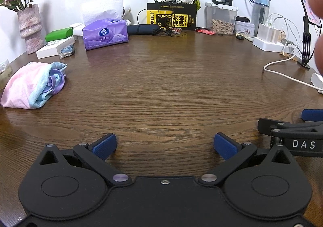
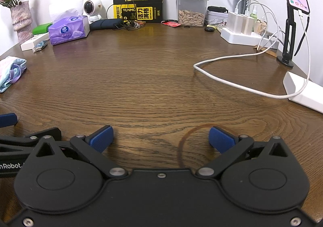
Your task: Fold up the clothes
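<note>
Both grippers (image 1: 165, 147) (image 2: 160, 139) spread wide, empty; crumpled garment (image 1: 34, 85) far left of fingers

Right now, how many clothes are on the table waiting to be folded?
1 bundle: a crumpled pink, blue and purple garment at the left edge of the wooden table, beyond the open left gripper. More pieces may be tucked inside it.

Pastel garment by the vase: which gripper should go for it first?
Left. The pastel garment lies crumpled at the table's far left, nearer the open left gripper. The right gripper, also open and empty, sits farther right and would have to cross over.
</note>
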